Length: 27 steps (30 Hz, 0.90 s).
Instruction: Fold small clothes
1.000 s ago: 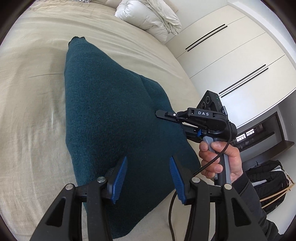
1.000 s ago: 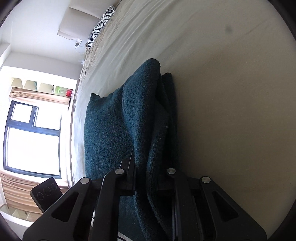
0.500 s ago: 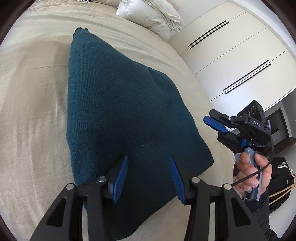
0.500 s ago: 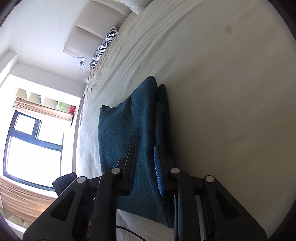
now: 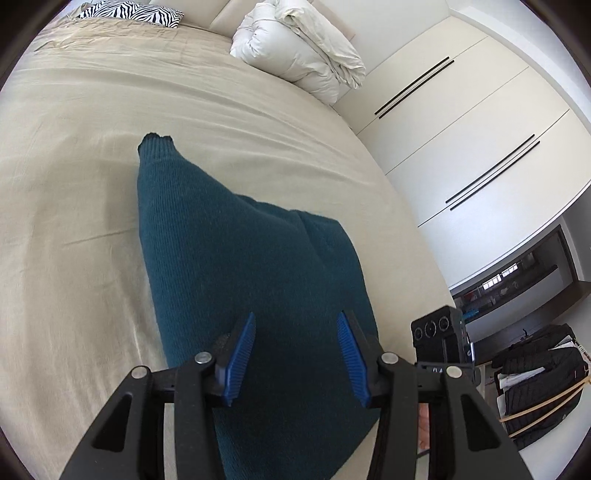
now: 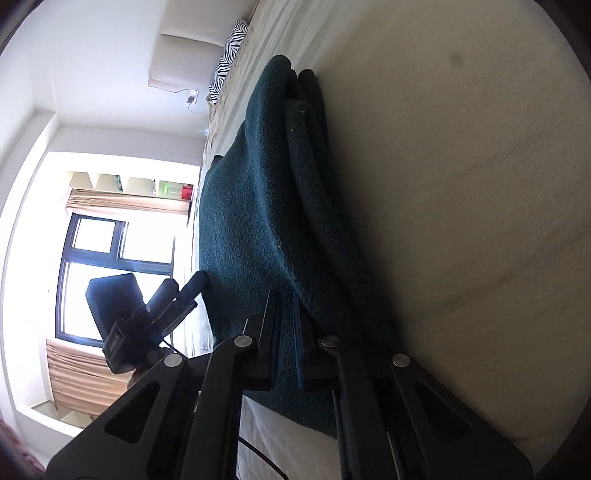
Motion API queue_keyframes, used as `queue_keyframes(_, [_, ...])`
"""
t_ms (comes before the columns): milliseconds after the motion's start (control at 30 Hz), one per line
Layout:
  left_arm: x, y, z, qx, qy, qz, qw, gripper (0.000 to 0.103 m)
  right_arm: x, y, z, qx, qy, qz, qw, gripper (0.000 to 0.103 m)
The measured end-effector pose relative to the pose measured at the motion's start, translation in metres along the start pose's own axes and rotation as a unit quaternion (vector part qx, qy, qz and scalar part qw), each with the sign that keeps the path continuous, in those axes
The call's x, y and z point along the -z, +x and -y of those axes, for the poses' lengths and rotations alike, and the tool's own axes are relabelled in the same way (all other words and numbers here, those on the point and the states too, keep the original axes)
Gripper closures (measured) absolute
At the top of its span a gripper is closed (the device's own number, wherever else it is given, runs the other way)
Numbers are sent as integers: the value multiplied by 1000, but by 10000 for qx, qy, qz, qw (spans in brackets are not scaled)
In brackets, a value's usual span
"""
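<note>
In the left wrist view the left gripper (image 5: 295, 354) hangs over the near end of a dark teal knitted sweater (image 5: 236, 266) that lies folded on a beige bedsheet (image 5: 74, 184); its blue pads (image 5: 240, 354) stand apart at a middling width with nothing pressed between them, only the knit seen below. The garment narrows toward a ribbed cuff (image 5: 157, 142) at its far end. Beyond it a rolled white duvet (image 5: 299, 48) and a zebra-print pillow (image 5: 129, 11) sit at the head of the bed, white wardrobe doors (image 5: 461, 129) run along the right, and a black bag (image 5: 535, 376) stands on the floor at lower right. Just right of the left gripper's arm the black body of the right gripper (image 5: 439, 339) shows. In the right wrist view the right gripper (image 6: 286, 332) has just been closing and its jaws now stand brought together at the sweater's (image 6: 251, 203) near edge, the thick stacked folds running away along the sheet (image 6: 461, 184); whether any knit is caught between the pads cannot be told. The left gripper (image 6: 184, 291) shows to the left against a bright window (image 6: 118, 258)
</note>
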State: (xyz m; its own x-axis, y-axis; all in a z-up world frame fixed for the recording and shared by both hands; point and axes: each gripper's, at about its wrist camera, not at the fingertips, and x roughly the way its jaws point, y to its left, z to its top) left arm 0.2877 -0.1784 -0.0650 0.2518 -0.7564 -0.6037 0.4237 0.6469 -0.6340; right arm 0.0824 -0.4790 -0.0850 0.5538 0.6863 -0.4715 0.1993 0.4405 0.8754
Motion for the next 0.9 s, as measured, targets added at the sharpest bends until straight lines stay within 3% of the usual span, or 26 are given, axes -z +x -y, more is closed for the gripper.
queue_keyframes(100, [-36,15,-17,-64,-200,121,9997,54,1,-3,6,-288,70,36,9996,103])
queue_keyframes(200, [-55,42,-36,-48,-437,-146,9989,55,6,-9,6,-396,-90,141,9991,103])
queue_keyframes(267, [-54,62,-38,-397,-229,-316,9984,66,10,-12,5,-500,-195,227,9983,103])
queue_keyframes(300, [-52,65,-36,-486,-54,-275,9984,65,-3,-5,12,-547,-211,253,9980,103])
queue_keyframes(533, [-54,48,-34,-481,-80,-264,9985,69,-12,6,16,-751,-378,341,9959,103])
queue_keyframes(600, [-52,34,-20,-117,-89,-139,9998,69,-10,10,27,-920,-369,354,9944,103])
queue_keyframes(700, [-35,43,-7,-429,311,-413,9977,69,-9,11,33,-1026,-354,360,9934,103])
queue_keyframes(800, [-23,57,-23,-508,304,-339,9977,85,-7,12,34,-1070,-370,388,9928,103])
queue_keyframes(833, [-24,56,-30,-426,92,-318,9985,91,-7,12,34,-1101,-375,400,9924,103])
queue_keyframes(900, [-25,49,-36,-302,-185,-352,9988,94,-5,9,35,-1208,-385,413,9911,101])
